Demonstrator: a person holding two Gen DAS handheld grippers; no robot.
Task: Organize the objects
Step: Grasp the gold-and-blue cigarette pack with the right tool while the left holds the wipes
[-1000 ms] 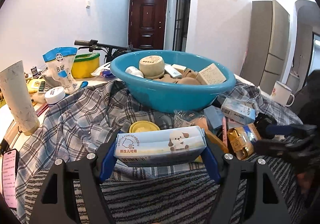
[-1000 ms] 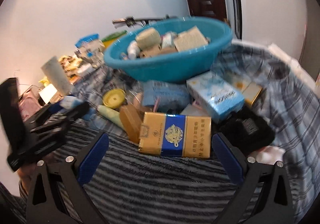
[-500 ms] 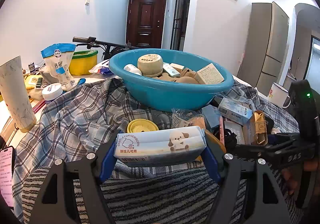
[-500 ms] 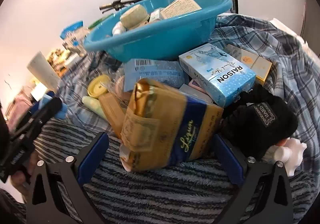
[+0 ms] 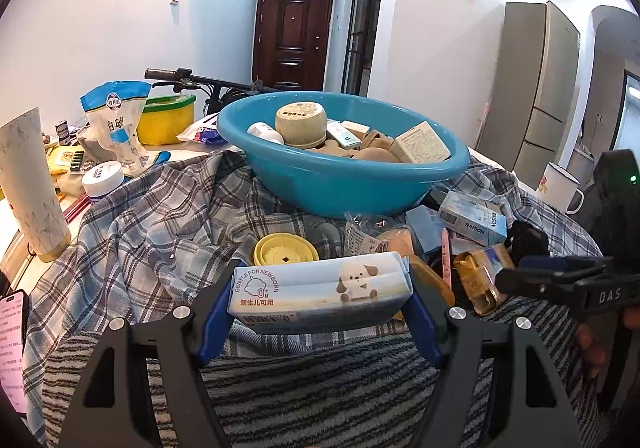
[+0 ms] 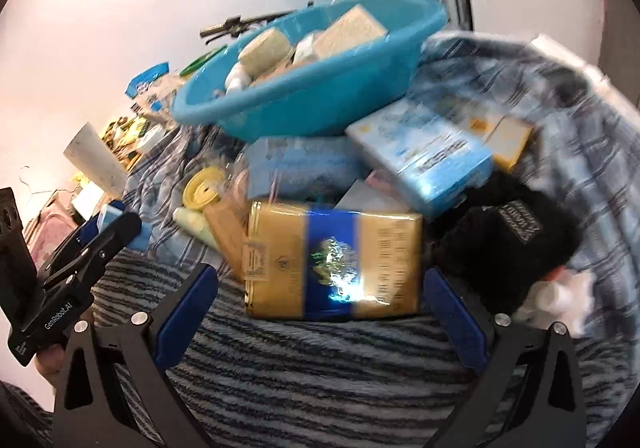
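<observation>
My left gripper (image 5: pixel 320 308) is shut on a white and blue pack of baby wipes (image 5: pixel 320 294) and holds it in front of the blue basin (image 5: pixel 340 183), which holds several boxes and a round tub. My right gripper (image 6: pixel 320 300) is open around a gold and blue carton (image 6: pixel 332 260) that lies on the striped blanket; its pads stand apart from the carton's ends. In the left wrist view the right gripper (image 5: pixel 560 280) shows at the right beside the carton (image 5: pixel 480 280).
A yellow lid (image 5: pixel 286 254), a light blue RAISON box (image 5: pixel 474 217), a black knit item (image 6: pixel 508 244) and a plaid shirt (image 5: pixel 160 224) lie around the basin. A white tumbler (image 5: pixel 30 183), a bag (image 5: pixel 116 119), a yellow tub (image 5: pixel 166 123) and a mug (image 5: pixel 560 185) stand farther off.
The gold carton was tipped on edge half a second ago and now lies flat between my right fingers. The right gripper's view has swung. My left gripper holds the wipes still.
</observation>
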